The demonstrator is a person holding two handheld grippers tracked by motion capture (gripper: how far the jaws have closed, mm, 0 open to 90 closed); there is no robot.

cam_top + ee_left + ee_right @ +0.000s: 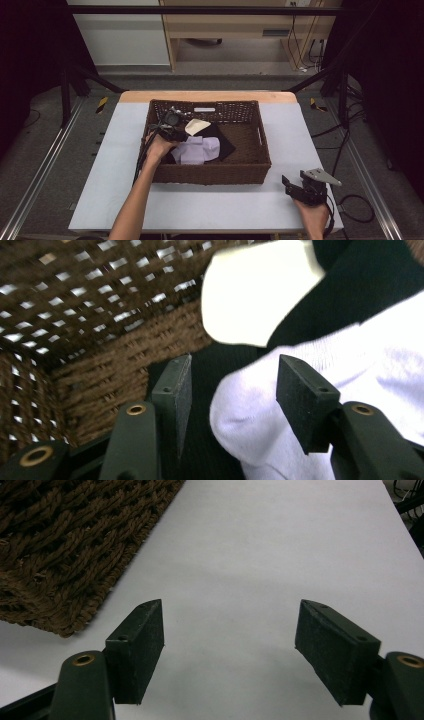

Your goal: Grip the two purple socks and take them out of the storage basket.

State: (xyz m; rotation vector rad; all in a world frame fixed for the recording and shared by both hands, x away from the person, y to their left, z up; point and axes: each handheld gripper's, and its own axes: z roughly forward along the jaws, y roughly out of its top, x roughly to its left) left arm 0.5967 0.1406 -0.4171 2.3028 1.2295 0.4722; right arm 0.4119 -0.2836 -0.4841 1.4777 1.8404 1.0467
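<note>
Socks lie in the left half of the wicker basket we see mid-table: a black sock beneath a white sock. Our left gripper straddles the white toe, jaws apart. Our right gripper gapes over the table's near right corner.

White sock: pale, soft, crumpled, lying flat.
Place: inside wicker basket, left half, on a black cloth.
Cream sock: just behind it, nearer basket's far wall.

The white sock was cut off by the left gripper view's right edge; the black cloth beneath was largely covered.
</note>
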